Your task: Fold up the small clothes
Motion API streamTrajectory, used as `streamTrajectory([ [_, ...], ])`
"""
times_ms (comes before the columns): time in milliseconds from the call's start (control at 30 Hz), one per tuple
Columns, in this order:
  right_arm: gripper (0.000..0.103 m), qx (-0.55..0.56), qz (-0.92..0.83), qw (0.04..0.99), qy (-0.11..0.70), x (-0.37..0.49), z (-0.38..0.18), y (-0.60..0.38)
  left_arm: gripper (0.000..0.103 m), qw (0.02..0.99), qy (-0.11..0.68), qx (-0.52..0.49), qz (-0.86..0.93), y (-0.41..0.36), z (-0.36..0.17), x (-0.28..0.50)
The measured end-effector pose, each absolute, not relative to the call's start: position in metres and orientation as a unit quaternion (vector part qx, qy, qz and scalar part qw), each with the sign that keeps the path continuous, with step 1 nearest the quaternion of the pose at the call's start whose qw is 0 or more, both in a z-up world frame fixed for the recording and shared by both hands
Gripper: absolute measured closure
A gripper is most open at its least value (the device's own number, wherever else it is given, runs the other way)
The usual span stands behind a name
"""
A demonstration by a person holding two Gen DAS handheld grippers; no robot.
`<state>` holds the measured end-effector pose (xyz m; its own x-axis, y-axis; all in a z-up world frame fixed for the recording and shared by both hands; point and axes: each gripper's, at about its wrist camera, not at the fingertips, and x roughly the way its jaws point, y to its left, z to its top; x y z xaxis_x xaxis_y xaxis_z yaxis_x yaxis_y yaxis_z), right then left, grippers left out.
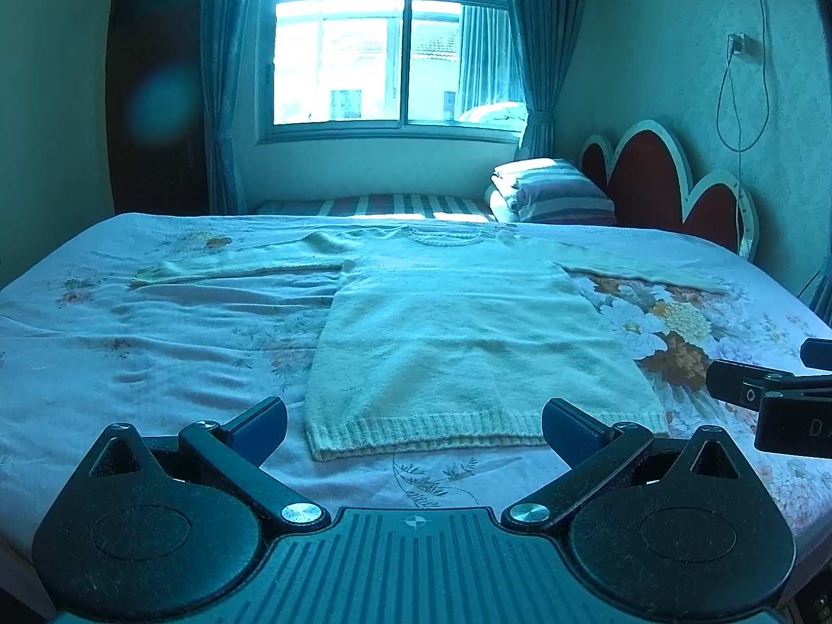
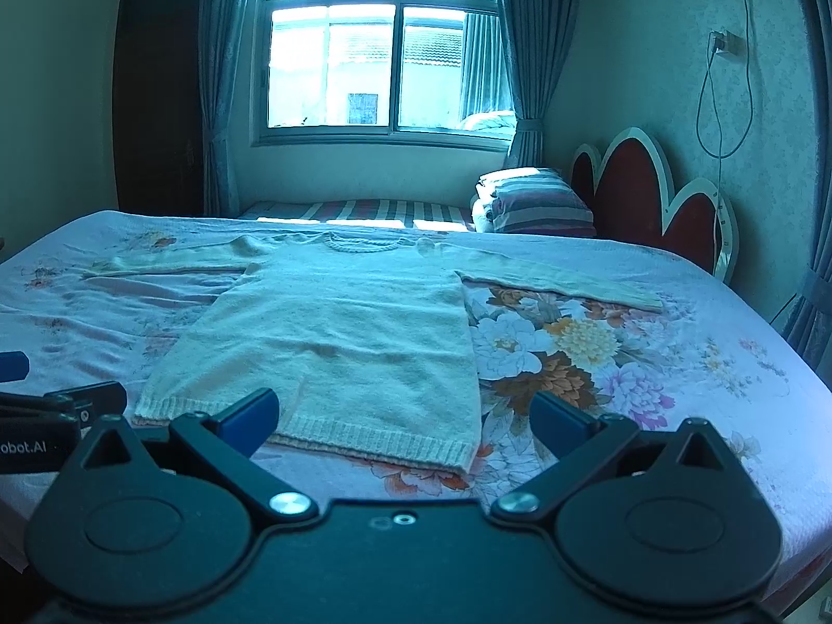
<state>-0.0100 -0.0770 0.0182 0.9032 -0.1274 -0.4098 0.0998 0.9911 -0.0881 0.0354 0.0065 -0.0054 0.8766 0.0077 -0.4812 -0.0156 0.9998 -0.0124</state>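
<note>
Pale knit sweater [image 1: 468,333] laid flat on the bed [image 1: 156,322], face up, both sleeves spread out sideways; no fold made yet. Long axis running straight away from both grippers: ribbed hem [image 1: 431,429] nearest, neckline [image 1: 442,236] at the far end toward the window [image 1: 390,36].

Left gripper [image 1: 414,429] just short of the hem, jaws spread wide, nothing held. Hem framed between the two fingers in the left wrist view, roughly centred. Right gripper [image 2: 404,418] likewise wide open and empty, set further to the right, so that the hem's right corner [image 2: 463,460] sits between its fingers. Grippers side by side, near each other, each showing at the edge of the other's view.

Judgement: hem corners within closest reach, left one for the left gripper, right one for the right. Sleeves well apart from the jaws, at the far end; left sleeve [image 1: 234,268] stretched to the left, right sleeve [image 2: 561,281] to the right over the flowered print.

Nothing lying between jaws and hem. Bedsheet wrinkled left of the sweater. Striped pillow [image 1: 561,195] and red scalloped headboard [image 1: 655,187] far back, out of the way. Likely risk: pinching bedsheet along with the knit.
</note>
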Motion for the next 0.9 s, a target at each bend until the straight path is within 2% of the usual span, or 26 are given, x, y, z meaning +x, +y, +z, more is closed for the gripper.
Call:
streamTrajectory([
  [233, 0.000, -0.038, -0.058, 0.975, 0.213, 0.024, 0.022, -0.080, 0.000, 0.964, 0.265, -0.014, 0.004, 0.016, -0.007, 0.071],
  [467, 0.000, -0.040, -0.063, 0.976, 0.203, 0.093, 0.032, -0.094, 0.000, 0.960, 0.276, -0.028, 0.029, 0.050, -0.010, 0.149],
  [667, 0.000, -0.049, -0.073, 0.978, 0.191, 0.182, 0.037, -0.114, 0.000, 0.949, 0.295, -0.077, 0.079, 0.103, -0.023, 0.247],
  [800, 0.000, -0.044, -0.074, 0.978, 0.192, 0.239, 0.037, -0.132, 0.000, 0.937, 0.286, -0.172, 0.102, 0.164, -0.041, 0.303],
  [900, 0.000, -0.026, -0.074, 0.977, 0.199, 0.275, 0.033, -0.151, 0.000, 0.922, 0.283, -0.199, 0.174, 0.216, -0.053, 0.344],
])
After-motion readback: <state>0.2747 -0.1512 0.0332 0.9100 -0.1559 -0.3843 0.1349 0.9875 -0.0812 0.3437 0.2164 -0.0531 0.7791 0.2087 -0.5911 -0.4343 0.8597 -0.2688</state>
